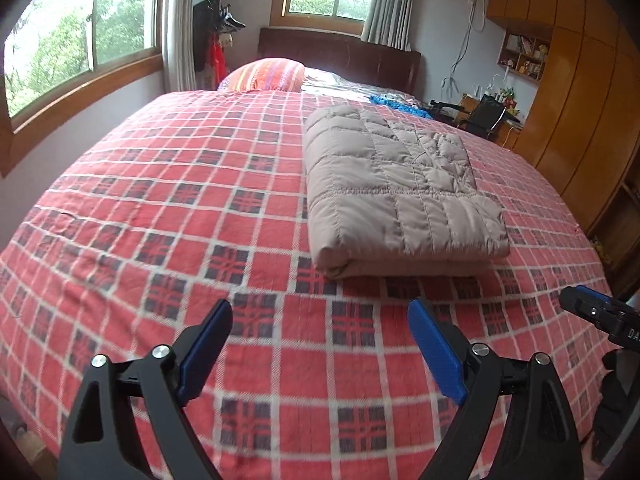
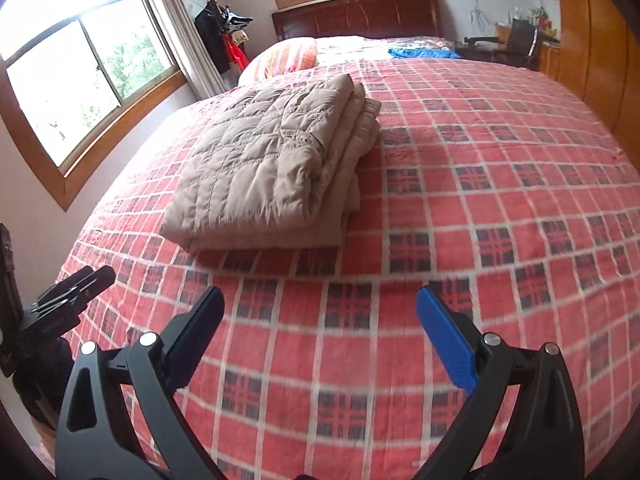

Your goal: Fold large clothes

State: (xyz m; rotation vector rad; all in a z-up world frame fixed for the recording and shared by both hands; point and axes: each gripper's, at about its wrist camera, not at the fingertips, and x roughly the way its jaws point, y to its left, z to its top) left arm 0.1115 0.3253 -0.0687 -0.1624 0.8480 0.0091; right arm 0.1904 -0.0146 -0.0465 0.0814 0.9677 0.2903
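Both tongs, left (image 1: 320, 344) and right (image 2: 320, 336), hang spread wide and empty above the bed (image 1: 160, 240). The folded quilted jacket (image 1: 396, 188) lies ahead, its length running toward the headboard (image 1: 340, 54). Only the right view shows its stacked layered edge.

Left gripper (image 1: 320, 344) held level with its blue-padded fingers (image 1: 436, 348) spread wide and nothing between them, right gripper (image 2: 320, 332) likewise splayed and empty, the two side by side and apart, each showing at the edge of the other's view
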